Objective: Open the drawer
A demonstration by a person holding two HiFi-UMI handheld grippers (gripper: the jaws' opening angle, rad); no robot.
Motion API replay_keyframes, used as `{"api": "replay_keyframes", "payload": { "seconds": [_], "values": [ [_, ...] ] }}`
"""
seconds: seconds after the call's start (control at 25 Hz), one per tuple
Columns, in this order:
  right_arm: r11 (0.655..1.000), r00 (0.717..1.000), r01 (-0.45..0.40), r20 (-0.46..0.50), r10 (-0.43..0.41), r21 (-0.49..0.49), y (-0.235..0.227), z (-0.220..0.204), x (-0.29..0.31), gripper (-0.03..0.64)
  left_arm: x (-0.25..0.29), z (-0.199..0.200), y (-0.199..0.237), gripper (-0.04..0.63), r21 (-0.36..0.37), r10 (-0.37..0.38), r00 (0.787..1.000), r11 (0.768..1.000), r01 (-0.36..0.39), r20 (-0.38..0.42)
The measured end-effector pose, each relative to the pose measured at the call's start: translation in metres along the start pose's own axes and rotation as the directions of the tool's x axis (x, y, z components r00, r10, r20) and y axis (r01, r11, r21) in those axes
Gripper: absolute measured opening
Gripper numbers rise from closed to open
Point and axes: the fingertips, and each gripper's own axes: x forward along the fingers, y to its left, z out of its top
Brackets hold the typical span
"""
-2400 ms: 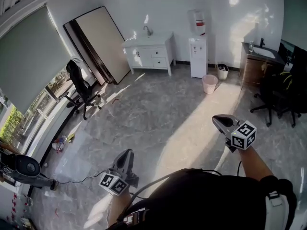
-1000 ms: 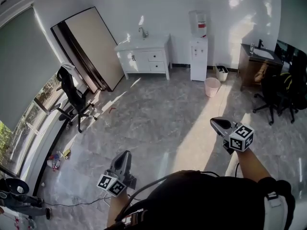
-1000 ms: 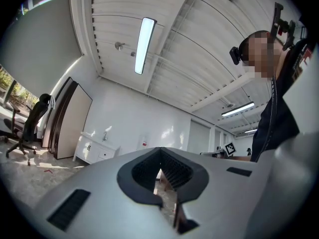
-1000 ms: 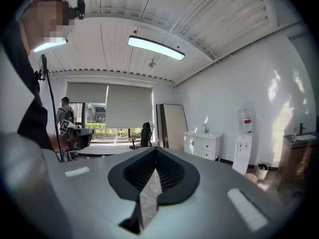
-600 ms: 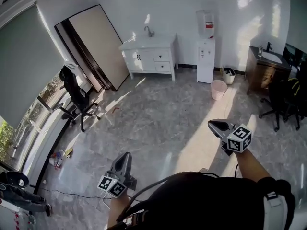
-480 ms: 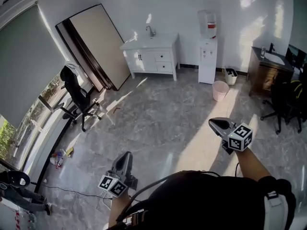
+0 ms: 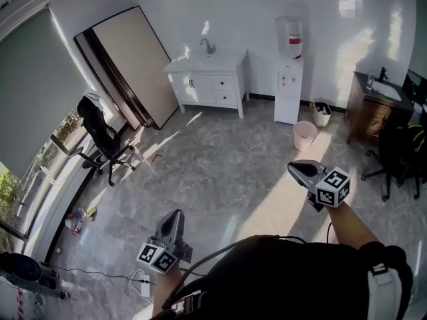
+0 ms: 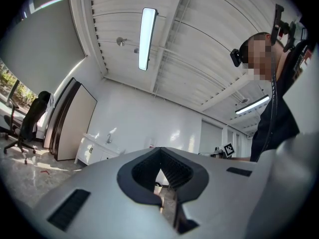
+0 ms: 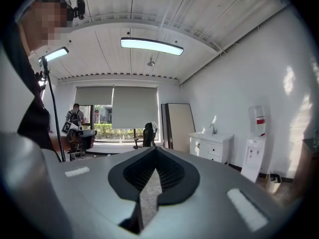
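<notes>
- Drawer (image 7: 224, 83): upper of two stacked in the right half of a white cabinet (image 7: 190, 85), upper centre of the head view, against the far wall.
- Its front faces out into the room, toward the bottom of the frame; its long axis runs level along the cabinet front, left to right. It looks flush, closed.
- Floor (image 7: 220, 172): grey marbled tile with sun patches; white walls, a shaded window at left.
- Around: leaning board (image 7: 133, 62), chair (image 7: 100, 135), water dispenser (image 7: 288, 79), pink bin (image 7: 304, 135), dark cabinet (image 7: 370, 112) at right.
- Left gripper (image 7: 177, 213), bottom centre-left, and right gripper (image 7: 293, 167), right of centre, are well short of the cabinet; both have their jaws together, nothing between them.
</notes>
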Motion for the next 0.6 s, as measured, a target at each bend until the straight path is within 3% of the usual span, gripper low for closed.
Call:
{"api": "replay_keyframes", "payload": {
  "seconds": [0.32,0.6],
  "values": [
    [0.999,1.000,0.021,-0.017,-0.020,0.043,-0.066,-0.012,-0.002,0.002,0.061,-0.022,-0.006,0.002,-0.020,-0.007,1.000,1.000,0.006,-0.022],
    [0.995,0.997,0.070,-0.030,-0.068,0.066,-0.083,-0.024,0.032,0.002,0.094,-0.027,0.041,0.002,-0.049,-0.054,0.998,0.997,0.053,-0.033]
  ]
}}
